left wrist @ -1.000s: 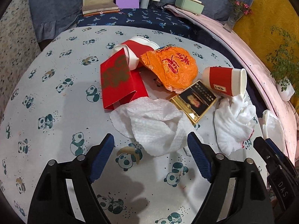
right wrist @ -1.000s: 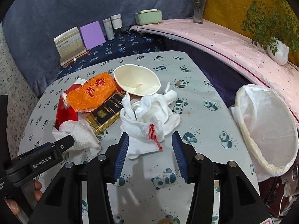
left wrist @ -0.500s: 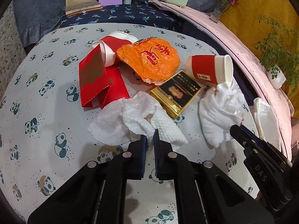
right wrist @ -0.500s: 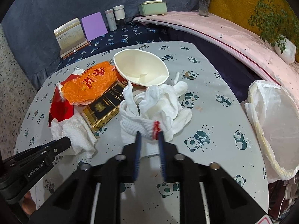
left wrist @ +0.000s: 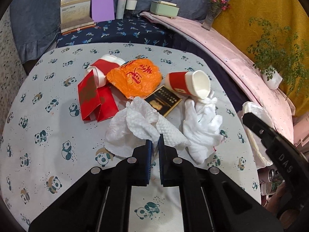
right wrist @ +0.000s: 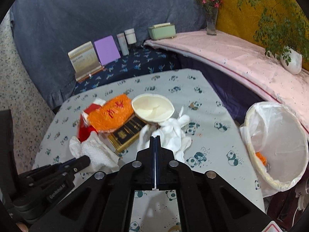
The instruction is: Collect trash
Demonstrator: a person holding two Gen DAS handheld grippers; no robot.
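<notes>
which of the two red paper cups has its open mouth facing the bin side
The red paper cup lying beside the black and gold box; the other red cup sits behind the red envelope, farther from the bin.

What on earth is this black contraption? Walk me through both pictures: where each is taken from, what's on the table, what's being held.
No robot: a person holds a two-finger clamp in each hand, each with a camera looking along its fingers. In the left view, the left gripper is shut on a crumpled paper towel. In the right view, the right gripper is shut on a white cloth glove. The panda tablecloth also carries an orange bag, red envelopes, two red paper cups, one at, and a black-and-gold box. A lined trash bin stands beside the table.
</notes>
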